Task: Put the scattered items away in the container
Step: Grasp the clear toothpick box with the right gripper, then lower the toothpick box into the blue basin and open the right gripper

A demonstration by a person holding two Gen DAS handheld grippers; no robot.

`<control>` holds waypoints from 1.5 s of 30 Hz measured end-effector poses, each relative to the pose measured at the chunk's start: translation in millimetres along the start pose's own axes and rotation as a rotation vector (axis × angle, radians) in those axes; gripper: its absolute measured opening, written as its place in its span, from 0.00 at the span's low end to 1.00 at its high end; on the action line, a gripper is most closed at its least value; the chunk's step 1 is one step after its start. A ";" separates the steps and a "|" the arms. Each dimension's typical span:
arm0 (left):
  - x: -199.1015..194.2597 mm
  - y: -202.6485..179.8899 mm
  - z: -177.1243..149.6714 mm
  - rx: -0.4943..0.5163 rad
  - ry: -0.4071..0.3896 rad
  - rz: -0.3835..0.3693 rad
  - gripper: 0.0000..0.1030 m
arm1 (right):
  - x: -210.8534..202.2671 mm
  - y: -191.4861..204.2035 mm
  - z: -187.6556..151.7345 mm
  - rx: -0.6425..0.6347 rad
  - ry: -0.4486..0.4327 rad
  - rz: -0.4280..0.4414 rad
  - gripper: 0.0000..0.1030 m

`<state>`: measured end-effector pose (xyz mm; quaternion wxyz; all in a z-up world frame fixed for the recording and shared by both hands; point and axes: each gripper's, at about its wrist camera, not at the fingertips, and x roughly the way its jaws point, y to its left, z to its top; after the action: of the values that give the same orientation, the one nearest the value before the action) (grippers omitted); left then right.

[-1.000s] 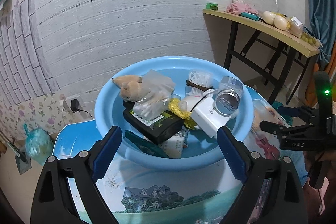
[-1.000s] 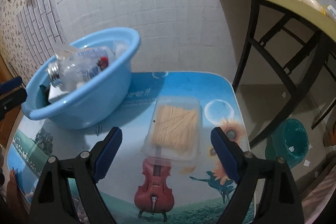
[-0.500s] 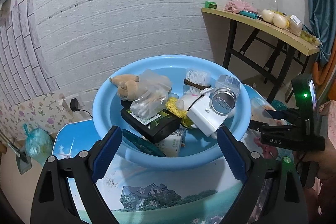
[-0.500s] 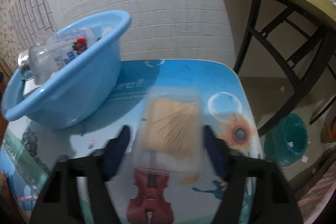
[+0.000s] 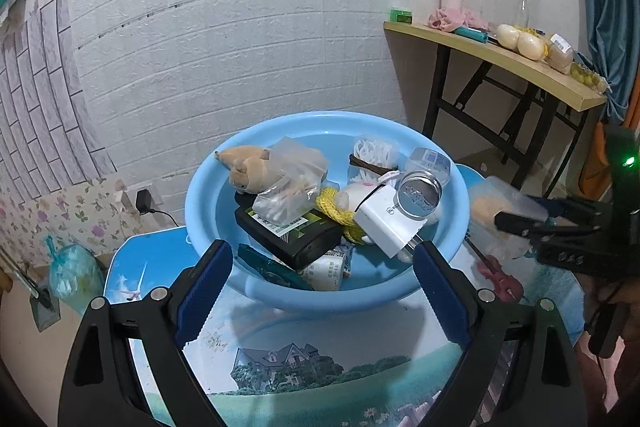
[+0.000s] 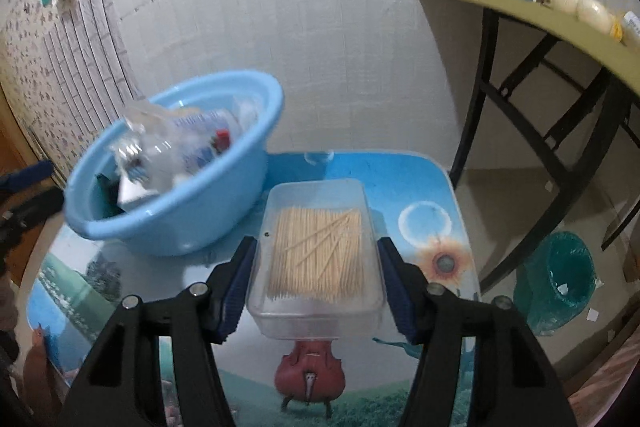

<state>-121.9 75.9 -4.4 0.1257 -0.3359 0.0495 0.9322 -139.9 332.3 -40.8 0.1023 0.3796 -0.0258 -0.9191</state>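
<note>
A light blue basin (image 5: 256, 287) stands on the picture-printed table (image 5: 304, 367), filled with a plush toy (image 5: 250, 169), a black box (image 5: 294, 241), a white charger (image 5: 386, 223), a jar (image 5: 420, 193) and other items. It also shows in the right wrist view (image 6: 180, 223). My right gripper (image 6: 316, 279) is shut on a clear box of toothpicks (image 6: 318, 255), lifted above the table right of the basin; the box also shows in the left wrist view (image 5: 504, 215). My left gripper (image 5: 320, 287) is open and empty, in front of the basin.
A wooden side table (image 5: 520, 67) with food and bottles stands at the right by the white brick wall. A teal bin (image 6: 560, 279) sits on the floor right of the table. A plastic bag (image 5: 72, 275) lies on the floor at the left.
My right gripper moved onto the toothpick box, closed on its sides and raised it off the table. My left gripper stayed open in front of the basin.
</note>
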 end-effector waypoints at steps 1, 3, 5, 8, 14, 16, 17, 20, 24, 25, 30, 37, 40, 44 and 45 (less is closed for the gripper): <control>-1.7 0.6 -0.1 -0.001 -0.003 0.000 0.89 | -6.3 0.5 2.1 0.006 -0.014 0.005 0.57; -4.3 2.0 0.1 -0.001 -0.008 0.003 0.89 | -16.7 1.2 6.0 0.022 -0.038 0.021 0.57; -6.9 4.0 -0.2 -0.004 -0.013 0.005 0.89 | -25.9 3.3 10.3 0.039 -0.056 0.057 0.57; -7.9 7.7 -0.9 -0.013 -0.015 0.009 0.89 | -33.5 8.6 16.7 0.038 -0.073 0.100 0.57; -4.2 14.4 -4.4 -0.031 -0.006 0.012 0.89 | -33.2 31.0 25.8 -0.003 -0.080 0.153 0.57; -1.8 17.1 -5.2 -0.036 -0.003 0.012 0.89 | -29.0 35.3 26.6 -0.006 -0.067 0.170 0.57; -0.1 18.7 -5.5 -0.038 -0.001 0.013 0.89 | -25.7 39.7 27.5 -0.016 -0.063 0.170 0.57; 6.0 23.5 -5.0 -0.042 0.006 0.015 0.89 | -22.0 46.5 29.2 -0.034 -0.062 0.177 0.57; 12.6 28.9 -5.5 -0.051 0.009 0.010 0.89 | -13.7 55.4 34.7 -0.062 -0.059 0.182 0.57; 14.4 29.9 -5.2 -0.052 0.009 0.009 0.89 | -11.4 57.7 36.5 -0.070 -0.059 0.179 0.57; 25.5 36.7 -3.8 -0.052 0.012 0.004 0.89 | 2.8 68.3 44.4 -0.096 -0.052 0.188 0.57; 42.0 44.2 1.4 -0.053 0.018 -0.005 0.89 | 20.6 79.9 56.1 -0.120 -0.056 0.206 0.57; 47.5 45.3 2.4 -0.051 0.015 0.000 0.91 | 28.2 86.3 59.2 -0.131 -0.052 0.214 0.57; 51.6 46.3 4.5 -0.048 0.013 0.004 0.93 | 38.7 94.2 63.8 -0.141 -0.050 0.239 0.57; 52.5 46.0 5.2 -0.048 0.013 0.006 0.93 | 40.8 96.9 64.1 -0.149 -0.051 0.246 0.57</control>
<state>-176.4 43.0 -33.6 0.1146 -0.3446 0.0286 0.9313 -196.8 227.1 -11.5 0.2413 0.3415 -0.0061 -0.9083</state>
